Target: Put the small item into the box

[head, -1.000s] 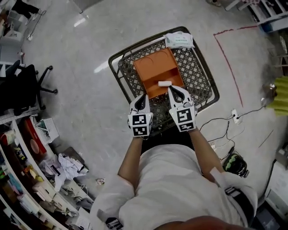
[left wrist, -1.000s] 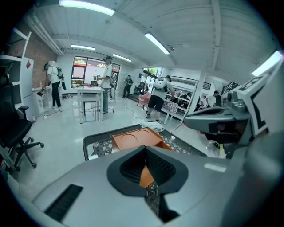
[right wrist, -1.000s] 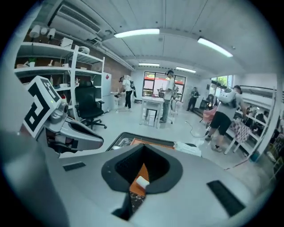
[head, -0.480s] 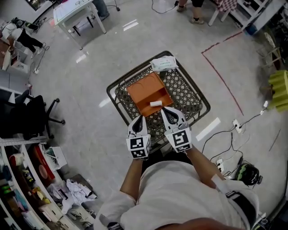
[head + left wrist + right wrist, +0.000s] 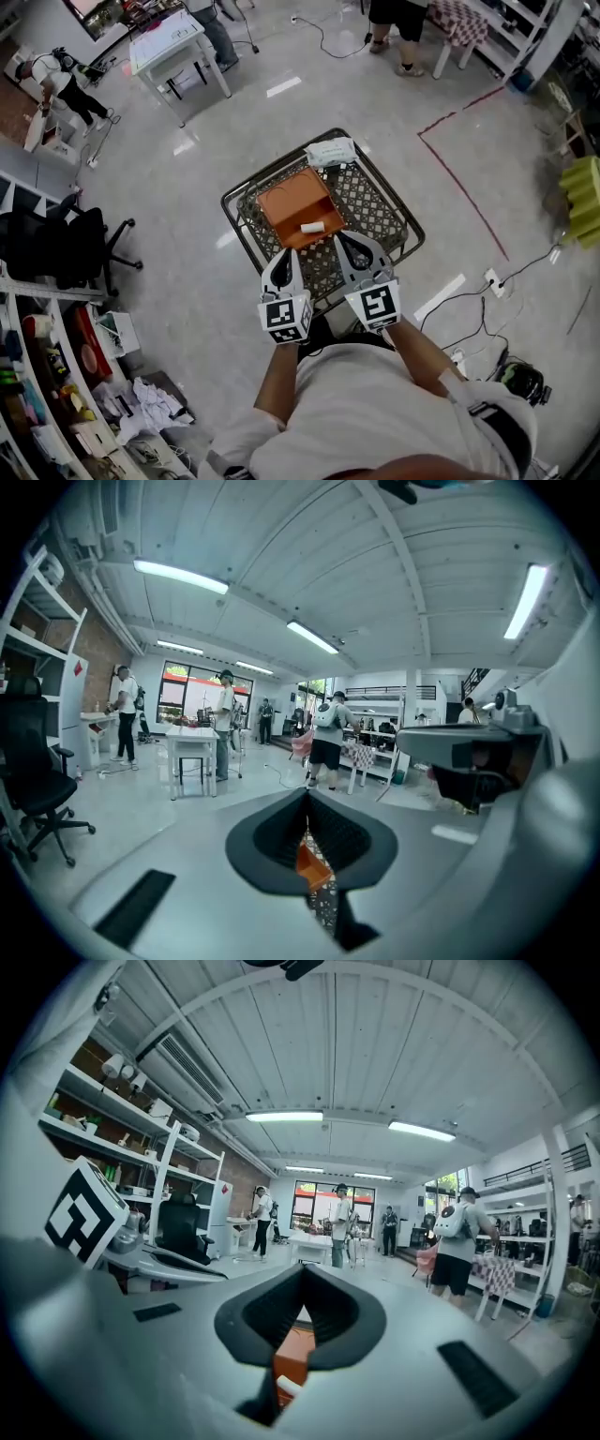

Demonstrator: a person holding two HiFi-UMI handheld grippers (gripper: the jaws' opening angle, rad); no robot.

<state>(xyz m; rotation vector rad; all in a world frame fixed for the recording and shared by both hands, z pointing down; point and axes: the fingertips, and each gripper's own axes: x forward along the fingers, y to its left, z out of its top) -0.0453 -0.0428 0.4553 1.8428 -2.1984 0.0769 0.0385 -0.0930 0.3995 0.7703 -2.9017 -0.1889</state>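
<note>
Polished grey floor fills the head view, and at the frame's centre stands a dark mesh basket (image 5: 380, 202) with an orange box (image 5: 286, 202) inside it. The small item (image 5: 312, 227), a white oblong, lies in the box by its lower edge, so the task looks done. A white packet (image 5: 330, 150) sits at the basket's upper rim.

Below the box in the frame, the left gripper (image 5: 293, 253) and the right gripper (image 5: 341, 238) hover side by side. Each has its pads pressed together with nothing between them.

The item looks light and stiff, probably smooth enough to slip. If it had to be lifted again, a pinch across its narrow middle would likely suit it best.

Only the head view shows the basket, box and item whole. Both gripper views look out nearly level across a bright hall with people and tables. Low in their centres, only a slit of orange shows under the closed tips. The right gripper view also catches a sliver of the white item there, while the left does not.
</note>
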